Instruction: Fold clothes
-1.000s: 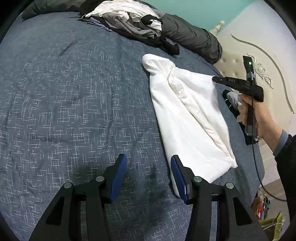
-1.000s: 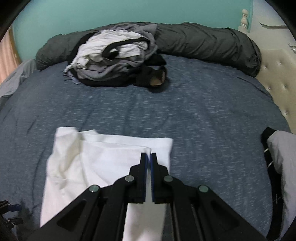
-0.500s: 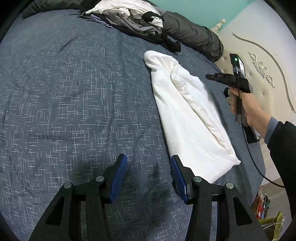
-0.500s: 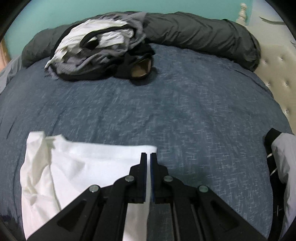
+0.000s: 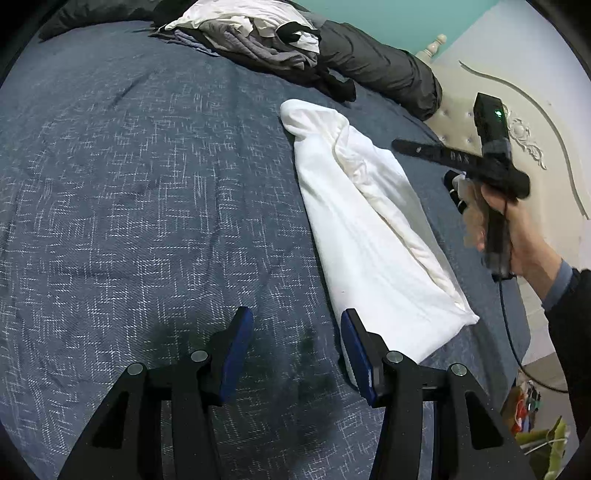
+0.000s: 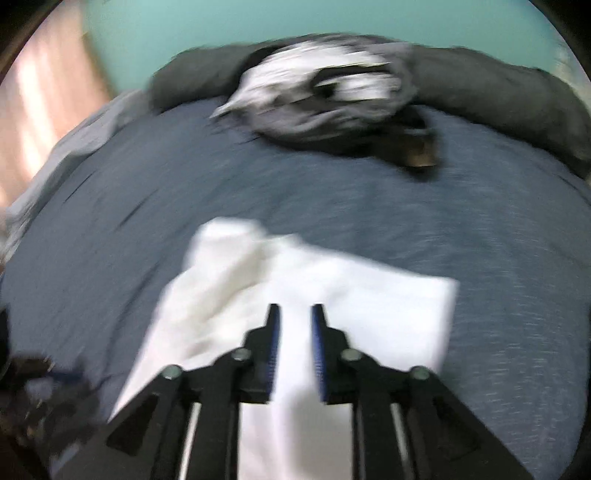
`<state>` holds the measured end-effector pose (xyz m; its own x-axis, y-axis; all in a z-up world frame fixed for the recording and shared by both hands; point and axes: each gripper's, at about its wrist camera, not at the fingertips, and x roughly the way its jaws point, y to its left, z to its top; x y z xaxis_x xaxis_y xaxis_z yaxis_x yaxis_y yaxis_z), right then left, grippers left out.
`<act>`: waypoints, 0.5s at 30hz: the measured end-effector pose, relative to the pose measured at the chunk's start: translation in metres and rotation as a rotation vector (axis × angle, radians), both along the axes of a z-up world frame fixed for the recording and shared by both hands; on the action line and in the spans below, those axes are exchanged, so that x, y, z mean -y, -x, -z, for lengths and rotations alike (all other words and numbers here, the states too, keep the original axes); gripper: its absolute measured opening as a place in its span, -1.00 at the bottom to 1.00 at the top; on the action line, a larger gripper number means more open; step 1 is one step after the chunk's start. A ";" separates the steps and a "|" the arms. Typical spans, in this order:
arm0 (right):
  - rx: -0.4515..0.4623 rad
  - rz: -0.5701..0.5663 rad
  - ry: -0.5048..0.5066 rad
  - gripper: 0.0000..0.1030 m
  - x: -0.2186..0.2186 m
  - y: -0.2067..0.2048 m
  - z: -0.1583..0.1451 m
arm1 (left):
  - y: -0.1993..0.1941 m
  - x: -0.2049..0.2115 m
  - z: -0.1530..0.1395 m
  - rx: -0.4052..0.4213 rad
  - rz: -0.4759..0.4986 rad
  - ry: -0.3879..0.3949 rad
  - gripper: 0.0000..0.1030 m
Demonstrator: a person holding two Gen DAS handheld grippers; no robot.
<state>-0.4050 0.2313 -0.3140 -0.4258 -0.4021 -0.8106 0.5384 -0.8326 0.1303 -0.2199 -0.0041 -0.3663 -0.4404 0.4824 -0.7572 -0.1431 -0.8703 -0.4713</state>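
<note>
Right gripper (image 6: 294, 321), pinched shut a second ago, is opening above the one folded white cotton garment (image 5: 369, 229); left gripper (image 5: 295, 339) still half-open, empty.

Folded garment (image 5: 373, 236) on bed (image 5: 147, 184), clothes pile (image 5: 258, 33) behind it

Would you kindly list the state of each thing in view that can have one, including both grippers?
White garment: partly folded, lying flat on the bed, held by neither gripper.
Clothes pile: unfolded, heaped at the far side of the bed.
Left gripper: open, nothing between its jaws, beside the garment's near corner.
Right gripper: jaws opening, above the garment, nothing gripped.
Dark duvet: rolled up along the bed's far edge.
</note>
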 end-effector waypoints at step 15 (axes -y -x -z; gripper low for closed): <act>0.058 -0.058 -0.081 -0.85 0.041 -0.025 0.040 | 0.002 0.004 -0.002 -0.004 -0.013 -0.012 0.04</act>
<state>-0.3800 0.1907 -0.3540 -0.3552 -0.3572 -0.8639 0.5799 -0.8090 0.0961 -0.2216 -0.0085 -0.3644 -0.4494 0.4859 -0.7496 -0.1337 -0.8662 -0.4814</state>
